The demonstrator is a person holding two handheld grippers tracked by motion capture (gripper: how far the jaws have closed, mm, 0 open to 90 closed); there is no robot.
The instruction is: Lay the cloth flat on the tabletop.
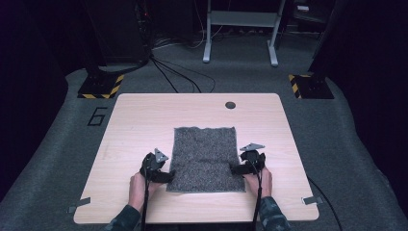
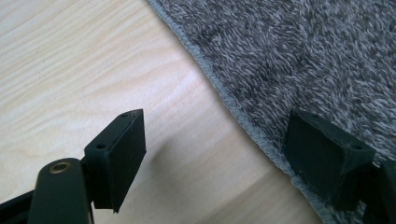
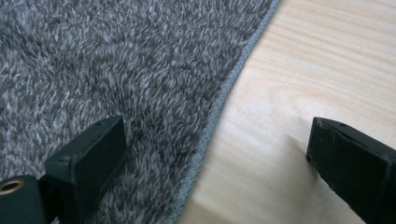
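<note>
Shaggy grey towel [image 1: 206,159] with stitched hem on pale woodgrain table [image 1: 139,115], left claw [image 2: 215,154] and right claw [image 3: 215,158] both apart, straddling opposite edges.

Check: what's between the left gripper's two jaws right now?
In the left gripper view, the left gripper straddles the grey towel hem, with bare wooden table beside it. Jaws open, nothing gripped.

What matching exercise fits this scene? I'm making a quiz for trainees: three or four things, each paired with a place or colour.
Things:
1. towel
2. left gripper
3. right gripper
4. table

Matches:
A. light wood
B. open, at the towel's right edge
C. grey, lying flat
D. open, at the towel's left edge

Pairs: 1-C, 2-D, 3-B, 4-A
</note>
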